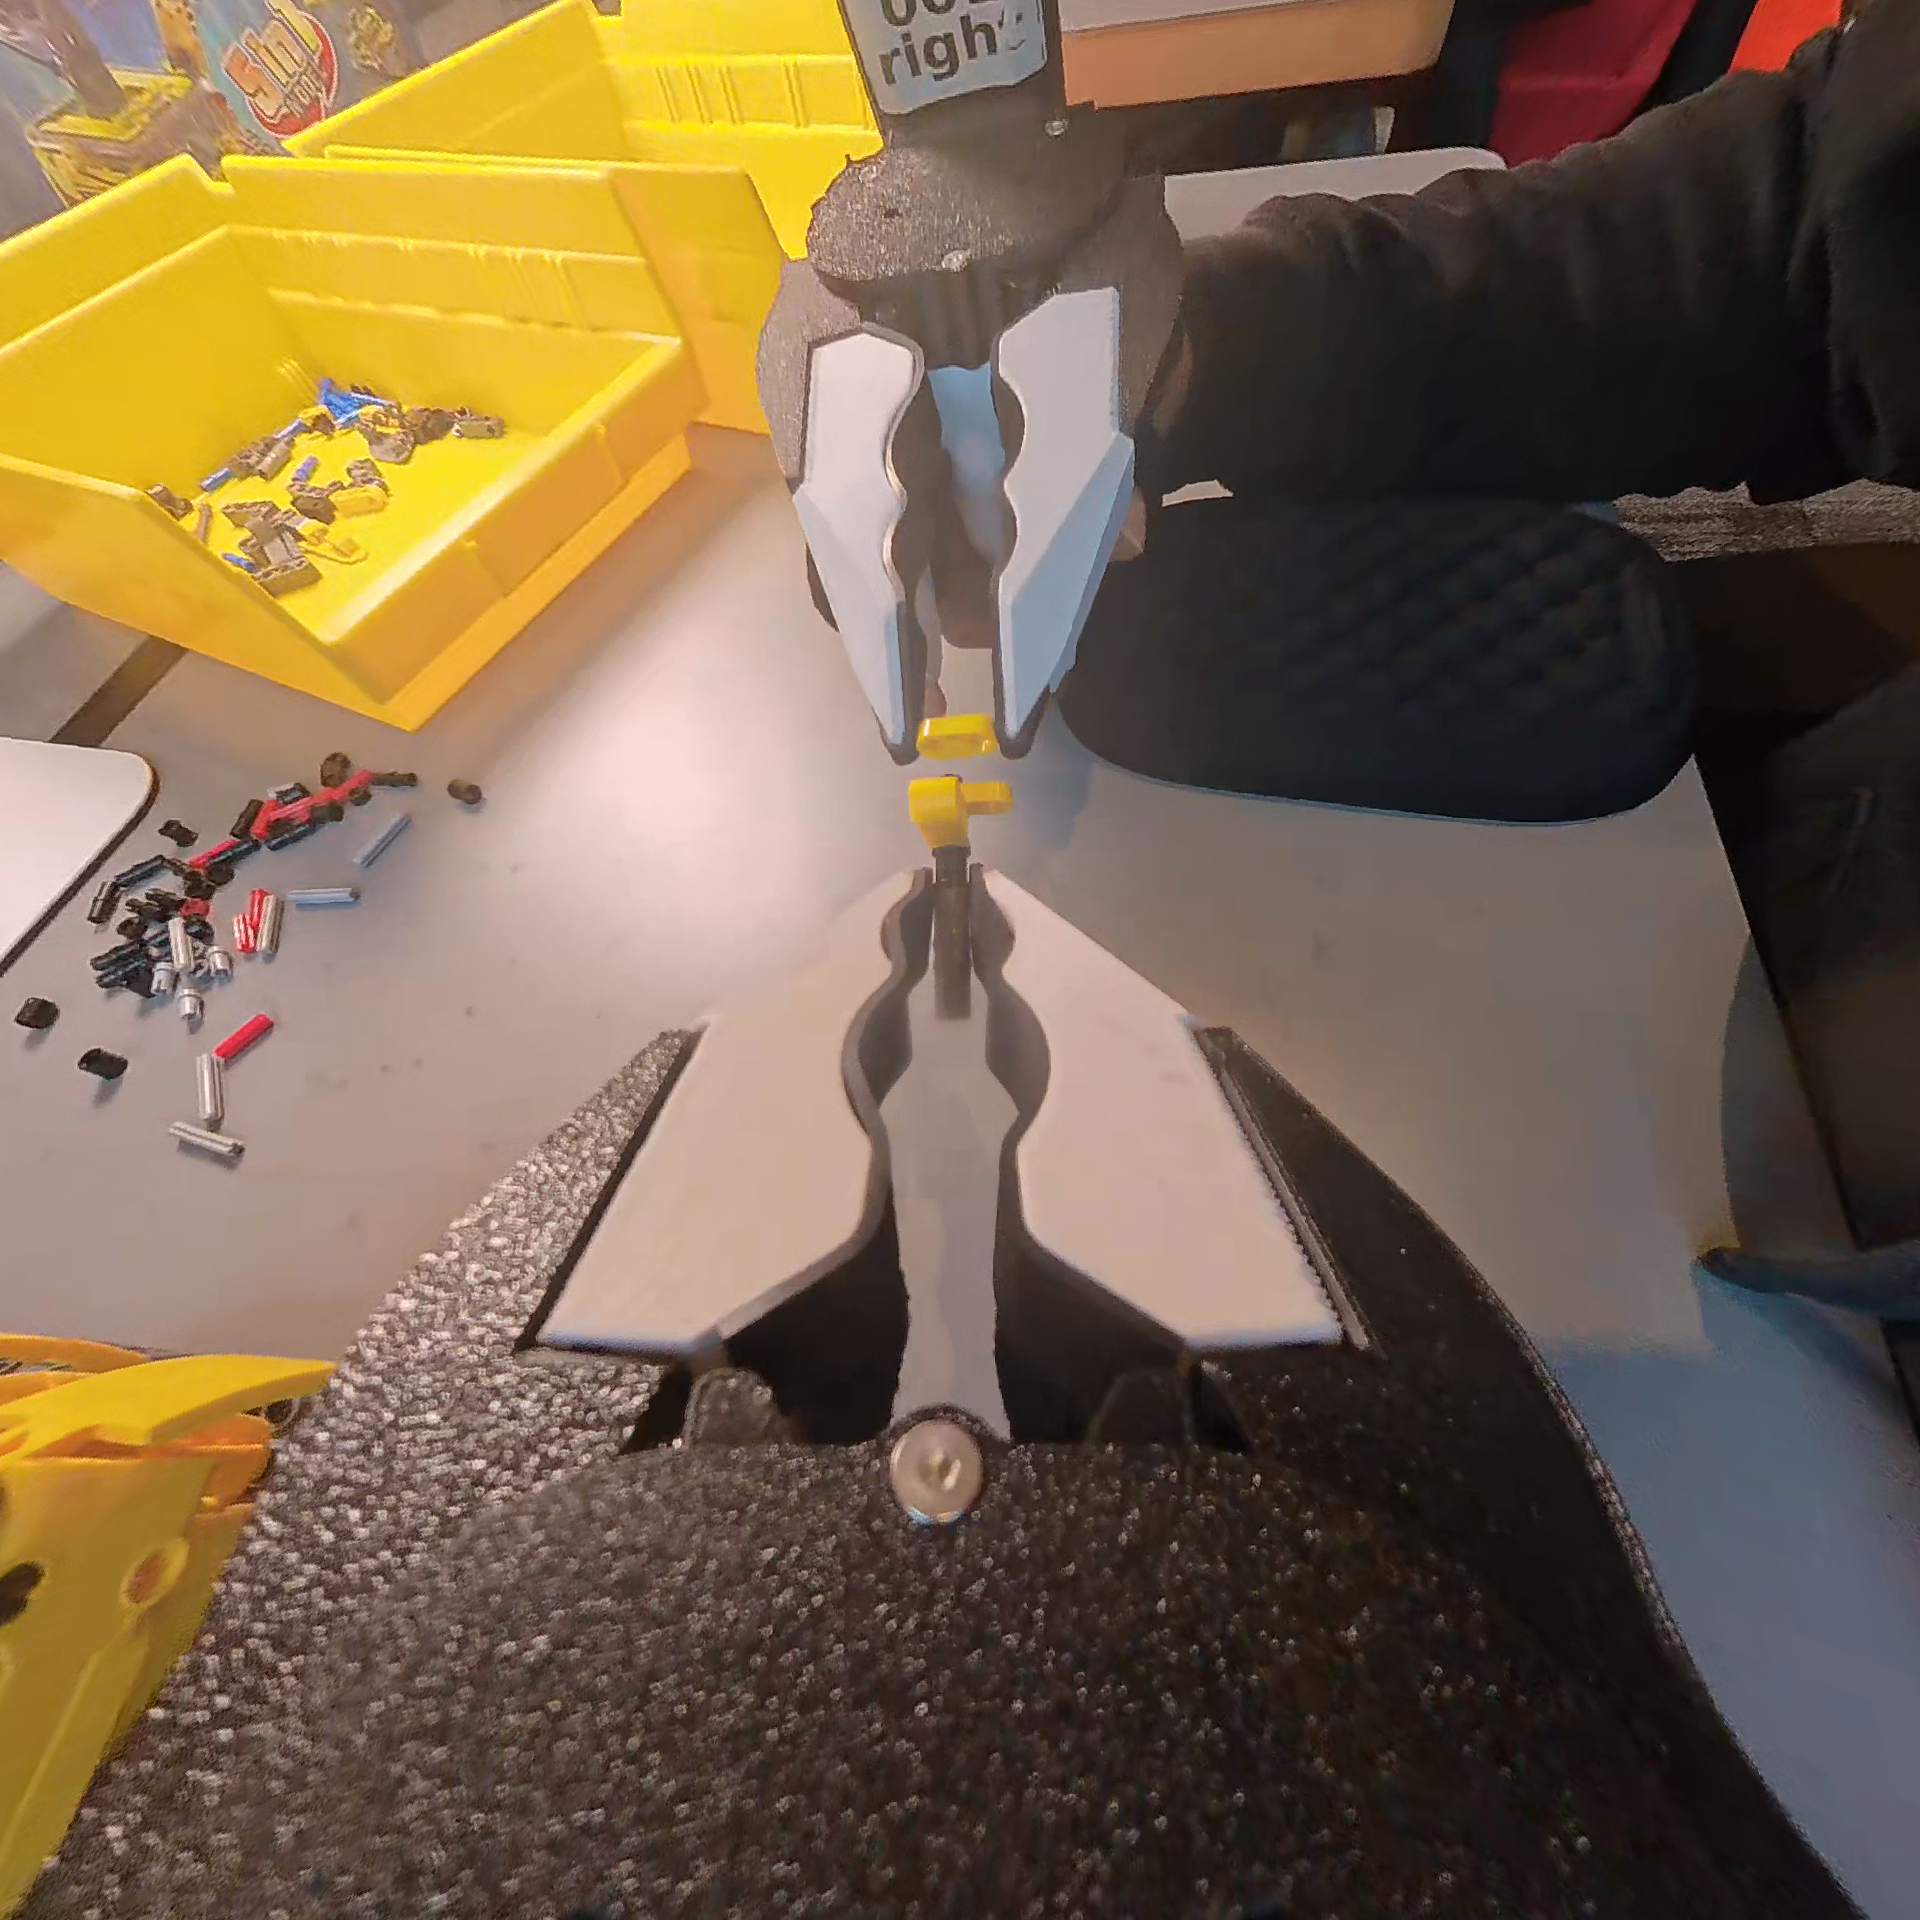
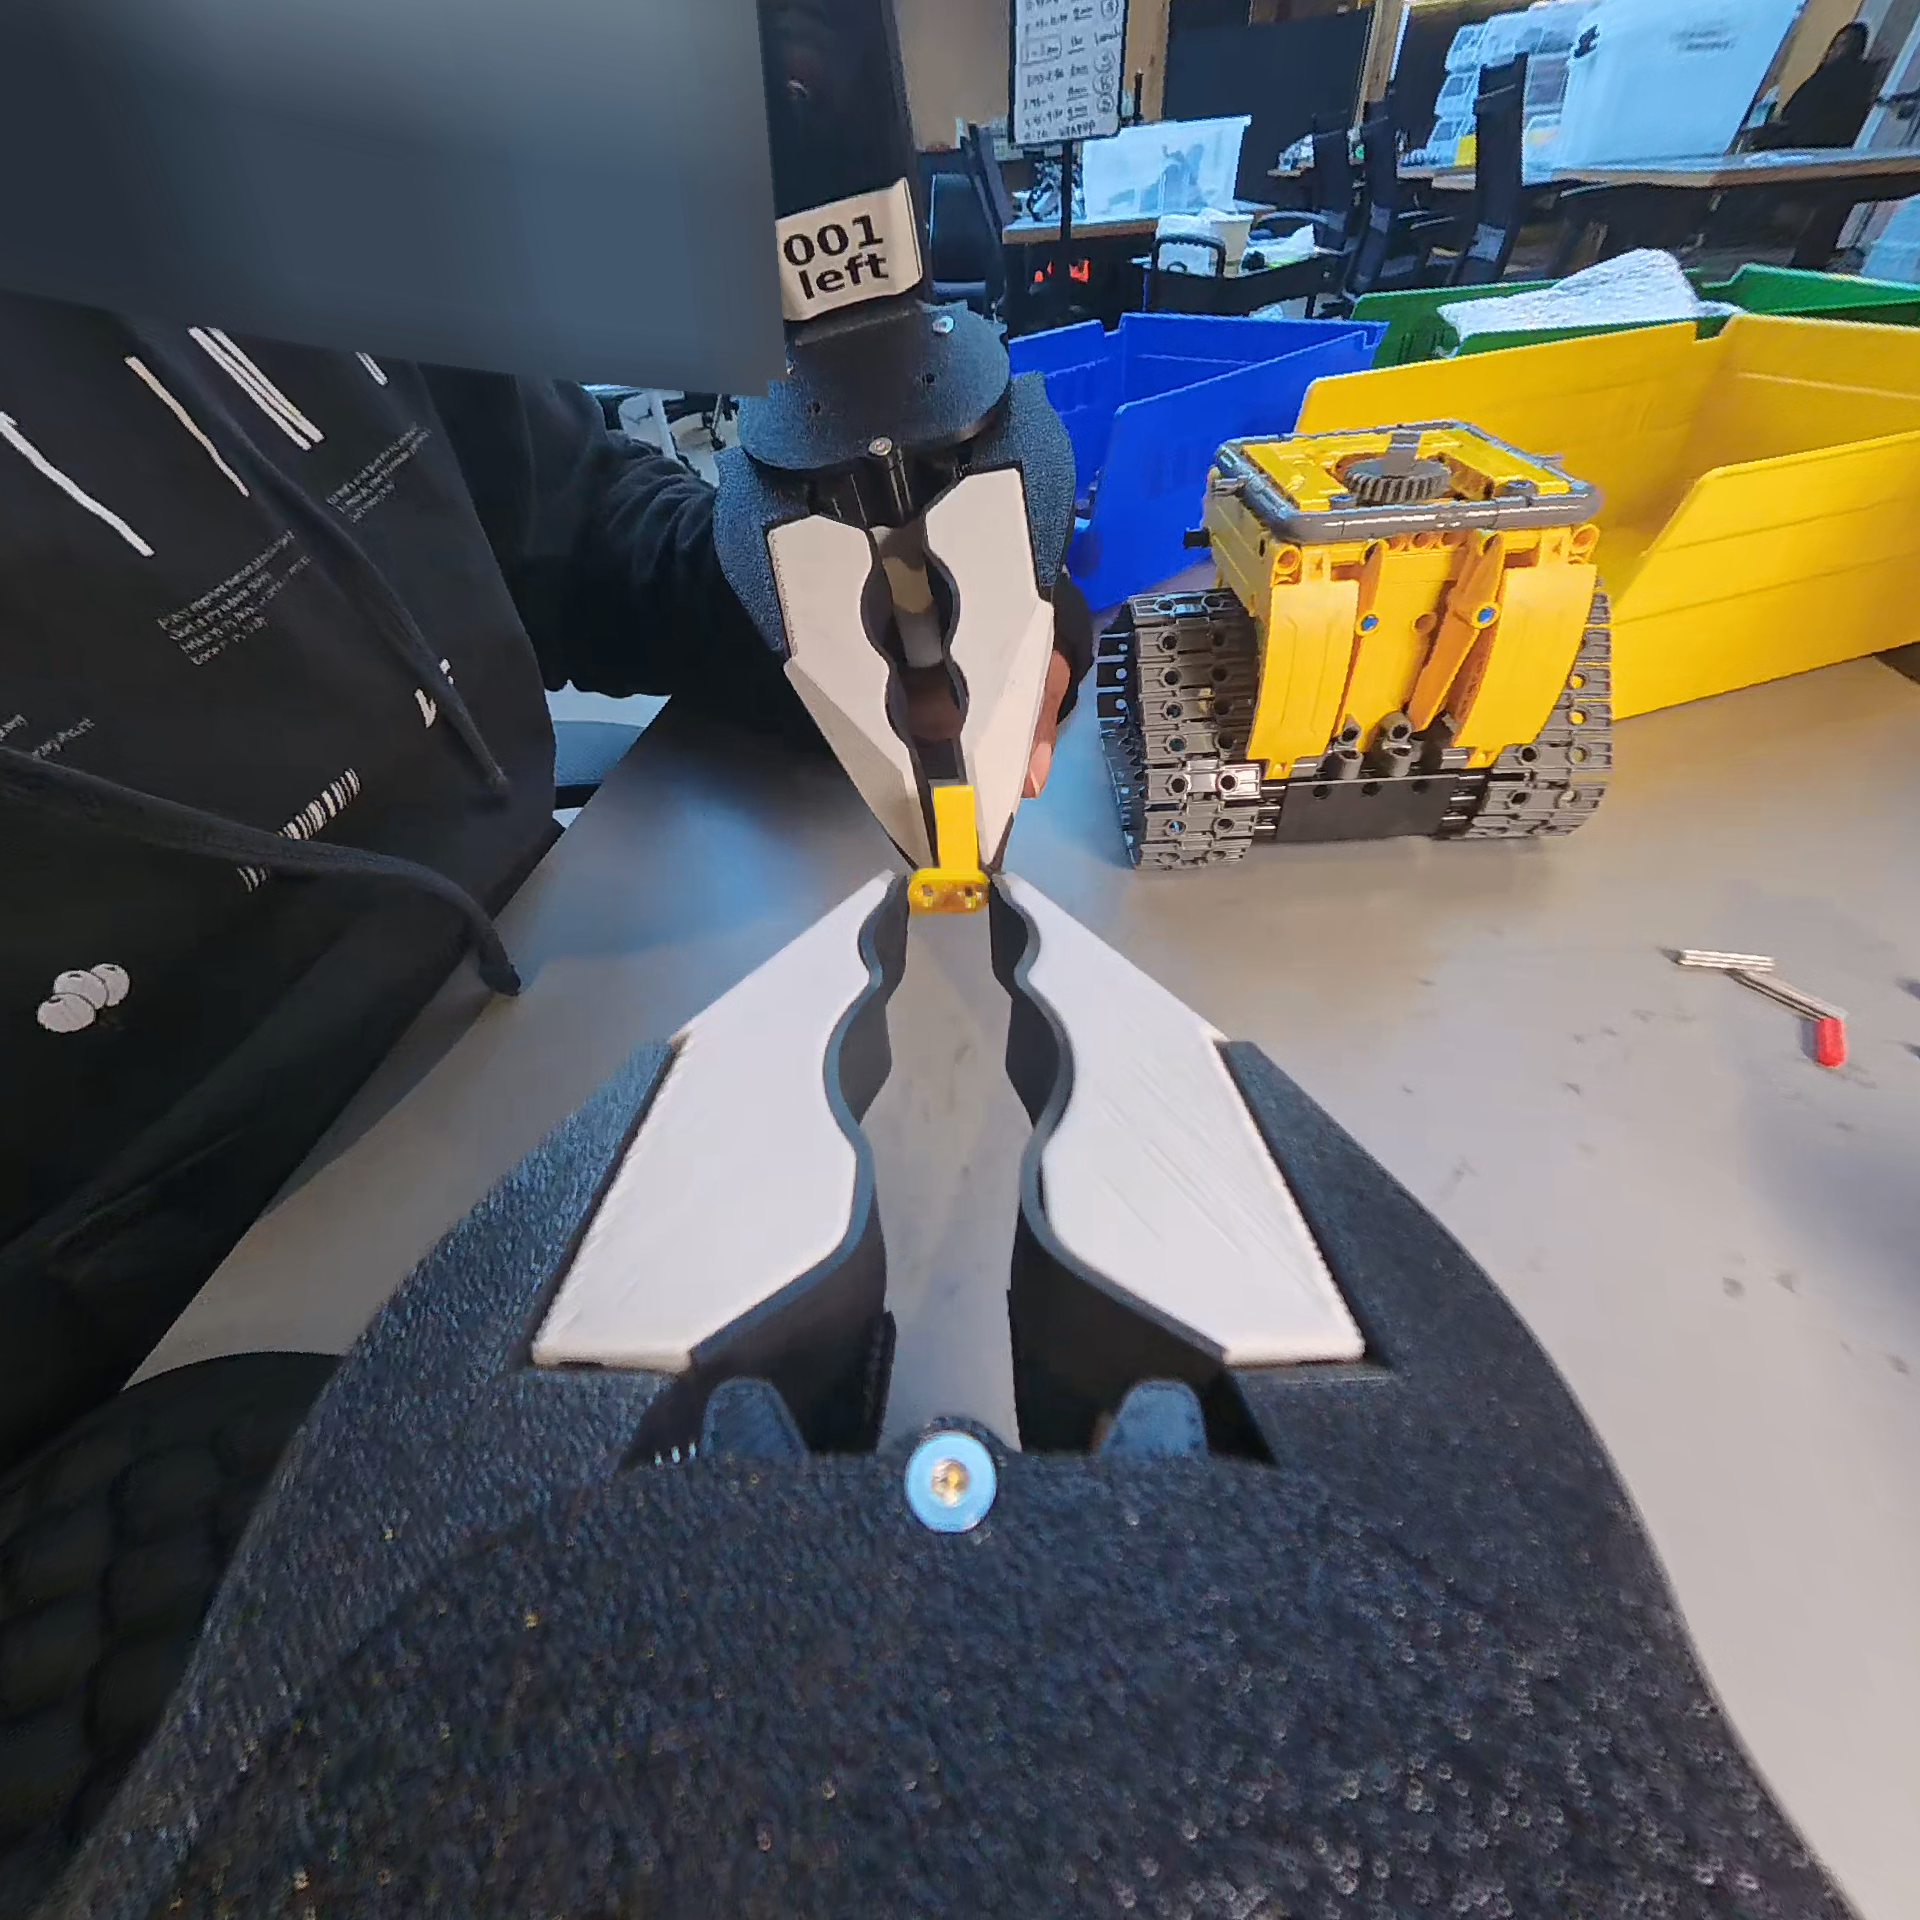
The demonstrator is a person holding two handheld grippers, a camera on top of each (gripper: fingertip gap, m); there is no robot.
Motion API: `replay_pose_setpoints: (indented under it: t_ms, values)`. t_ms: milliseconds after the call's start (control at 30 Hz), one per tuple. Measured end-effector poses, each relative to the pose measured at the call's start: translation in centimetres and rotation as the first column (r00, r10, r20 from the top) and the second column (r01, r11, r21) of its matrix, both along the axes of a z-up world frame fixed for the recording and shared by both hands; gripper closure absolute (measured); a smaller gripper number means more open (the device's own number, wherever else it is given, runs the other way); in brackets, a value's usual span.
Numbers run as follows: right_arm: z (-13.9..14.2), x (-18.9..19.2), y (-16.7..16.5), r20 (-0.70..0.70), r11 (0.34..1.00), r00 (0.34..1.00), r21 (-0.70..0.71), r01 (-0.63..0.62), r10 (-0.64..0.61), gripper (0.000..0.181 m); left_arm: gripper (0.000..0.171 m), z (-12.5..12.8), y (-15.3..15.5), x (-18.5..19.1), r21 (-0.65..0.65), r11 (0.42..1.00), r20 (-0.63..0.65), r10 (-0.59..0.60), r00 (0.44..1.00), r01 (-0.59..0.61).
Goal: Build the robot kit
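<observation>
grippers meet tip to tip above the grey bench (image 1: 623, 665), each with a small part. the left gripper (image 1: 951, 883) has its jaws clenched on a dark axle (image 1: 950, 935) that carries a yellow connector (image 1: 951, 802) at its far end, beyond the tips. the right gripper (image 1: 958, 736) comes down from the far side, jaws pinched on a short yellow beam (image 1: 956, 735). in the left wrist view the beam sits just beyond the connector, apart by a thin gap; in the right wrist view the beam (image 2: 945, 894) overlaps the yellow piece in the left gripper (image 2: 953, 862), so whether they touch cannot be told.

both grasps are at the very tips, on little plastic. judged from that, a push slightly off line could twist the beam in its jaws or tilt the axle, and either part could spring free and drop to the bench. the connector rides only on the axle, so a hard push might slide it back toward the left jaws.

left of the connector in the left wrist view lie loose pins (image 1: 197, 925) and, farther off, a yellow bin (image 1: 436, 623) of parts; a dropped piece could be lost among them. a tracked yellow model (image 2: 1371, 644) stands right of the connector in the right wrist view.
</observation>
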State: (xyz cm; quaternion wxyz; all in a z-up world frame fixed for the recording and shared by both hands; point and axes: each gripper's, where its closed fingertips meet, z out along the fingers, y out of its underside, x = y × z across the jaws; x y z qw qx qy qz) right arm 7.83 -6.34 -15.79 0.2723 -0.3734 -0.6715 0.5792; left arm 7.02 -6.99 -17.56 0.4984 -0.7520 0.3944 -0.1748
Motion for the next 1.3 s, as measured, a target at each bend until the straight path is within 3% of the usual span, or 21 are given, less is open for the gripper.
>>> replay_pose_setpoints:
  t_ms: [667, 833, 900, 1000, 1067, 1300]
  values:
    - [-1.8, 0.5, -1.7, 0.102, 0.992, 0.993, 0.106, -0.074, 0.063, 0.166, 0.166, -1.5, -1.2, 0.8, -0.064, 0.996, -0.053, -0.073, 0.996, 0.069]
    - [-3.1, 0.7, -1.6, 0.177, 0.985, 0.983, 0.157, -0.077, 0.049, 0.166, 0.168, -1.5, -1.3, 0.8, -0.087, 0.993, -0.012, -0.074, 0.997, 0.073]
    - [-4.3, 0.4, -2.2, 0.21, 0.978, 0.976, 0.183, -0.099, 0.059, 0.166, 0.171, -0.3, -1.6, 1.7, -0.064, 0.992, 0.043, -0.105, 0.994, 0.108]
    - [-3.3, -0.3, -3.1, 0.179, 0.978, 0.98, 0.174, -0.115, 0.084, 0.166, 0.171, -1.1, -1.8, 2.1, -0.047, 0.993, -0.075, -0.114, 0.991, 0.111]
    - [-4.1, -0.5, -2.4, 0.2, 0.976, 0.979, 0.197, -0.089, 0.049, 0.166, 0.171, -0.5, -1.9, 1.4, -0.048, 0.993, -0.028, -0.106, 0.994, 0.105]
    - [-5.4, -0.4, -1.6, 0.245, 0.967, 0.97, 0.247, -0.065, 0.003, 0.166, 0.171, -1.1, -1.6, -2.1, -0.103, 0.993, -0.076, -0.07, 0.995, 0.062]
